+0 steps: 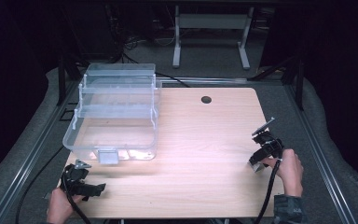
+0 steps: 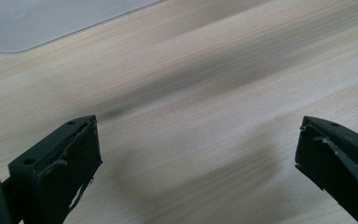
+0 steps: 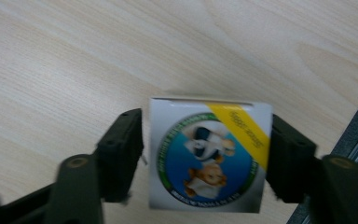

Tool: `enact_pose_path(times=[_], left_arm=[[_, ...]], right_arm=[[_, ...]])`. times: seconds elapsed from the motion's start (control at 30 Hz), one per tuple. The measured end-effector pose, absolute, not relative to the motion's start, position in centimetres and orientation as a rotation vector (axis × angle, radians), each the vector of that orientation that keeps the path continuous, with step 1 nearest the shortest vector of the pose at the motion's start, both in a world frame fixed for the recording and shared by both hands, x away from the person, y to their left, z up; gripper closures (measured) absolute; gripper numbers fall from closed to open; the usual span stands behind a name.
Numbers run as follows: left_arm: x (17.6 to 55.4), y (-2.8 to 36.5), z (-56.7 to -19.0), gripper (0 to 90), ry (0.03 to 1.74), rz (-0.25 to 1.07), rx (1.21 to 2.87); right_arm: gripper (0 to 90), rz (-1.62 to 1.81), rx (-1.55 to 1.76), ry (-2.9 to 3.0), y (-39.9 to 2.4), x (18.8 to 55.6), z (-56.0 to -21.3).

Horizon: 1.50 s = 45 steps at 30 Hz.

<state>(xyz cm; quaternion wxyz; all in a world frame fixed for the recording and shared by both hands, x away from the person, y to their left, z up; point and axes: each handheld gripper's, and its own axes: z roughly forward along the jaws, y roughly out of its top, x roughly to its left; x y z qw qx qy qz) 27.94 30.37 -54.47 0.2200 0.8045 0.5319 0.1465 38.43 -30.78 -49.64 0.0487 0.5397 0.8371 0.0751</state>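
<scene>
A small white box [image 3: 209,156] with a round blue cartoon picture and a yellow stripe lies on the wooden table [image 1: 200,140], between the jaws of my right gripper [image 3: 207,161]. A thin gap shows between one jaw and the box's side, while the other jaw stands right against it. From the high view, the right gripper [image 1: 258,163] is at the table's right edge with the pale box [image 1: 256,166] at its tips. My left gripper [image 2: 198,154] hovers low over bare wood, jaws wide apart and empty. It sits at the near left corner [image 1: 95,189].
A clear plastic storage bin [image 1: 114,116] with its lid raised stands at the back left of the table; its corner [image 2: 51,18] shows beyond the left gripper. A cable hole [image 1: 206,99] is at the far edge. Metal rails run along both table sides.
</scene>
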Motion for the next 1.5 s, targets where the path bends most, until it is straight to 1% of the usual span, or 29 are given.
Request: enact_pose_path(times=[0.03, 0.1, 0.2, 0.43, 0.5, 0.67, 0.77, 0.8, 0.87, 1.0, 1.1, 1.3, 1.37, 1.5], left_arm=[[27.9, 30.4, -54.5, 0.1, 1.471, 0.404, 2.224], [28.0, 30.4, -54.5, 0.1, 1.470, 0.402, 2.224], [27.9, 30.5, -54.5, 0.1, 1.472, 0.406, 2.225], [27.8, 30.6, -54.4, 0.2, 1.469, 0.401, 2.241], [27.8, 30.8, -54.3, 0.2, 1.475, 0.402, 2.233], [27.9, 31.0, -53.9, 0.2, 1.472, 0.408, 2.212], [27.8, 31.2, -53.9, 0.2, 1.470, 0.403, 2.214], [27.8, 31.2, -53.9, 0.2, 1.470, 0.403, 2.214], [27.7, 31.3, -53.8, 0.2, 1.468, 0.406, 2.221], [27.8, 31.3, -53.1, 0.2, 1.460, 0.416, 2.216], [27.9, 31.2, -52.5, 0.2, 1.440, 0.426, 2.224], [27.9, 31.6, -50.9, 0.2, 1.416, 0.418, 2.205], [27.9, 31.8, -50.6, 0.2, 1.403, 0.400, 2.225], [27.7, 31.9, -49.6, 0.2, 1.381, 0.393, 2.221]], right_arm=[[26.2, 0.229, 1.645, 2.551, -30.8, 38.4, -49.6], [19.4, 0.261, 1.646, 2.539, -30.9, 38.3, -49.4], [14.7, 0.347, 1.633, 2.517, -30.9, 38.0, -48.7], [12.0, 0.623, 1.594, 2.488, -30.7, 37.2, -47.0], [11.7, 0.652, 1.556, 2.476, -30.4, 37.0, -46.5], [6.8, 0.680, 1.475, 2.470, -28.7, 36.2, -45.6], [4.9, 0.756, 1.424, 2.486, -27.6, 35.7, -45.1], [4.1, 0.711, 1.412, 2.455, -27.0, 35.5, -44.9], [4.3, 0.730, 1.375, 2.470, -25.9, 35.3, -45.0], [3.6, 0.722, 1.349, 2.525, -23.8, 35.4, -46.4], [0.0, 0.680, 1.314, 2.549, -22.6, 35.4, -47.5], [0.0, 0.695, 1.323, 2.547, -22.2, 35.9, -48.3], [0.0, 0.721, 1.327, 2.563, -22.2, 35.9, -48.5], [0.0, 0.677, 1.314, 2.563, -21.9, 35.6, -48.9]])
